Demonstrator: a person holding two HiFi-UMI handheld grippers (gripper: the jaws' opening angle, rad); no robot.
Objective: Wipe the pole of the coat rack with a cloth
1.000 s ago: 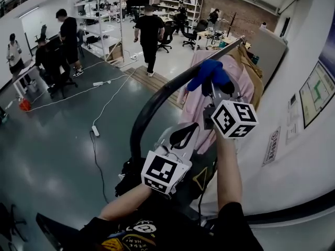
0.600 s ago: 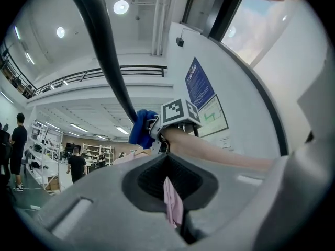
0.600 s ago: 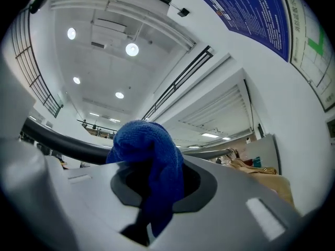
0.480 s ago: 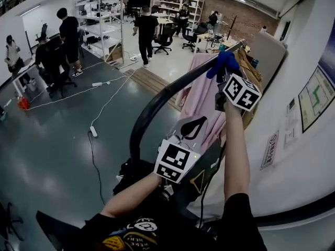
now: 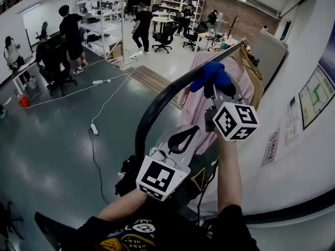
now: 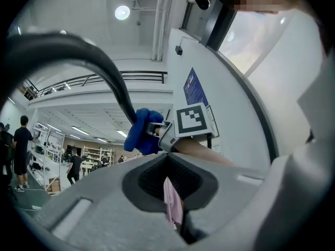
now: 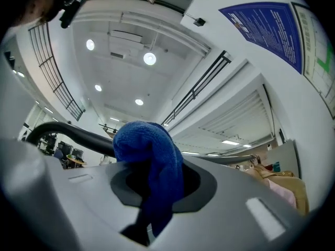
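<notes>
Over the workshop floor (image 5: 52,140), my right claw (image 5: 213,88), clenched on the blue cloth (image 5: 209,75), presses it against the pole (image 5: 157,101) running away up-right.

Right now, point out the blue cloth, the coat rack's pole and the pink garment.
blue cloth (image 5: 210,73), head view: its bunched top, against the pole.
pole (image 5: 162,94), head view: the bare black curve below the cloth.
pink garment (image 5: 192,106), head view: the hanging fabric under the pole.
</notes>
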